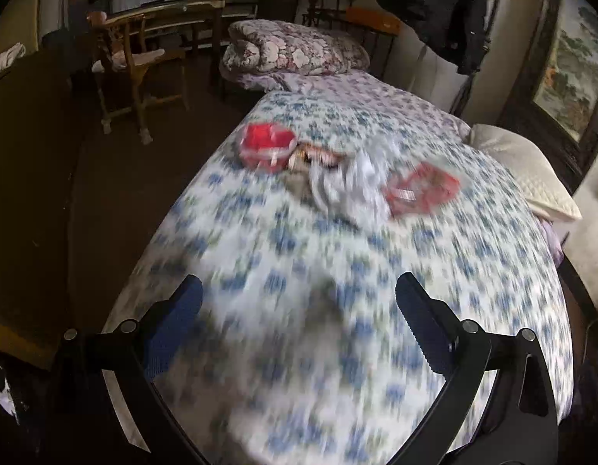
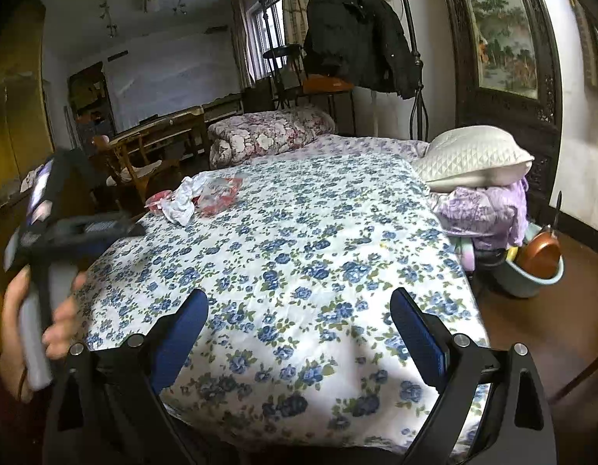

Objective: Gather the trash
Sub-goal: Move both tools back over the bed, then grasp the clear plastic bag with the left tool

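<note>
A small heap of trash lies on the blue-flowered bedspread (image 1: 299, 255): a red plastic wrapper (image 1: 266, 143), crumpled white paper (image 1: 353, 186) and a second red packet (image 1: 421, 190). The left wrist view is blurred. My left gripper (image 1: 299, 310) is open above the bedspread, short of the heap, with nothing between its blue fingers. In the right wrist view the same crumpled paper (image 2: 181, 199) and red packet (image 2: 219, 192) sit far off near the bed's left edge. My right gripper (image 2: 299, 329) stands open and empty over the near end of the bed. A hand (image 2: 31, 321) holds the left tool at the left.
A white pillow (image 2: 473, 155) rests on purple bedding (image 2: 485, 209) at the bed's right. A folded floral quilt (image 2: 268, 133) lies at the far end. A basin with a copper pan (image 2: 539, 259) stands on the floor at right. Wooden chair (image 1: 132, 66) and table stand left of the bed.
</note>
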Tool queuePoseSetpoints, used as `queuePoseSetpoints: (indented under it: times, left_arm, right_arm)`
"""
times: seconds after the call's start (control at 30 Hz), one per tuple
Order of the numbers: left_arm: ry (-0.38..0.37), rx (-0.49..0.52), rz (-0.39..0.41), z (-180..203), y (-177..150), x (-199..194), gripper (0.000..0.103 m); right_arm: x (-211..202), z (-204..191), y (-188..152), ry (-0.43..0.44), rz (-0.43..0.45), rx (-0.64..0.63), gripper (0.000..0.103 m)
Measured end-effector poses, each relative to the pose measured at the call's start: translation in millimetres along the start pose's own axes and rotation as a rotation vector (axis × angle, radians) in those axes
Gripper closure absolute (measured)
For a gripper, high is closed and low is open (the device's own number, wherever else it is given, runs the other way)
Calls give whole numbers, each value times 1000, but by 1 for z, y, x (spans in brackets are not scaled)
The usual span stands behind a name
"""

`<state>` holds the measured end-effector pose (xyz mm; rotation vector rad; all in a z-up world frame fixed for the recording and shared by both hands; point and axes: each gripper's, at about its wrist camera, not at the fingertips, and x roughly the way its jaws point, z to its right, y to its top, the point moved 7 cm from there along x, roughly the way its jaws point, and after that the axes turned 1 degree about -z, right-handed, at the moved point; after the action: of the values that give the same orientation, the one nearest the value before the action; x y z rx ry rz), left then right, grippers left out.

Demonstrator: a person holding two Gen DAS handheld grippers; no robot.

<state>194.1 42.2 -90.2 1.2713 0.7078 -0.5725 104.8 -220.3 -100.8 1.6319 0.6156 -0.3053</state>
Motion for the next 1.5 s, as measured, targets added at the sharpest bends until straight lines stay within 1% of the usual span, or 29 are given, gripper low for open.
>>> queuePoseSetpoints:
  times: [0.07, 0.13, 0.2, 0.3, 0.37, 0.43, 0.47, 0.5, 0.57, 0.6, 0.63, 0.67, 0.73, 0.77, 0.83, 0.9, 0.97, 1.07, 1.1, 1.17, 1.3, 1.33, 1.4, 1.5]
  left_arm:
    - [-1, -29, -9, 4, 18, 20, 7]
    - [-17, -59, -11, 9, 34, 35, 7]
    - [-12, -66, -15, 15, 44, 46, 7]
    - [-14, -76, -25, 18, 51, 60, 7]
    - [-12, -88, -42, 16, 51, 68, 7]
    - [-21, -101, -29, 12, 53, 68, 8]
    - [-15, -100, -24, 10, 54, 68, 13]
    - [-28, -101, -30, 9, 55, 70, 31]
    - [-75, -104, -55, 13, 52, 74, 55]
    - [-73, -95, -44, 14, 52, 72, 66]
    - [-95, -78, -26, 18, 50, 64, 73]
    - [-96, -61, -11, 21, 49, 59, 76]
    - [-108, -31, 36, 25, 41, 41, 76]
    - [-139, -21, 63, 26, 35, 26, 76]
    - [-182, -18, 90, 23, 22, 8, 76]
    - [-196, -24, 98, 18, 6, -5, 76]
    - [-183, -32, 104, 11, -5, -12, 76]
    - [-130, -22, 61, -2, -26, -11, 76]
    - [-143, -33, 38, -4, -31, -9, 76]
    - [-196, -52, 32, -5, -34, -13, 76]
    - [-182, -32, 13, 1, -34, -8, 74]
    - [-178, -25, 13, 2, -35, -8, 74]
    - [-165, -14, 15, 3, -36, -7, 74]
    - [-170, -22, 14, 3, -35, -7, 74]
  right_arm:
    - [1, 0, -1, -10, 2, -1, 10]
    - [3, -6, -2, -23, 0, -39, 10]
    - [8, -12, -4, -37, -15, -78, 10]
    - [12, -17, -6, -42, -37, -105, 10]
    - [14, -16, -6, -34, -45, -90, 10]
    - [16, -14, -6, -31, -52, -73, 10]
    - [18, -14, -6, -28, -58, -65, 10]
    - [19, -14, -6, -27, -62, -60, 10]
    - [19, -15, -6, -33, -61, -66, 10]
    - [19, -16, -7, -37, -60, -72, 10]
    - [19, -17, -7, -42, -57, -80, 10]
    - [18, -16, -7, -45, -55, -82, 10]
    - [17, -14, -7, -49, -50, -76, 10]
    - [17, -13, -7, -48, -49, -71, 10]
    - [16, -8, -7, -48, -49, -52, 10]
    - [17, -4, -7, -49, -52, -35, 10]
    - [17, -2, -7, -49, -55, -26, 10]
    - [18, 0, -7, -48, -61, -19, 10]
    - [19, 0, -7, -48, -62, -18, 10]
    - [18, 0, -8, -51, -60, -16, 10]
    - [17, -2, -5, -59, -56, -13, 10]
    - [18, -3, -3, -48, -56, -9, 10]
    - [24, -6, 8, 7, -52, 24, 10]
    - [46, -14, 31, 50, -65, 50, 10]
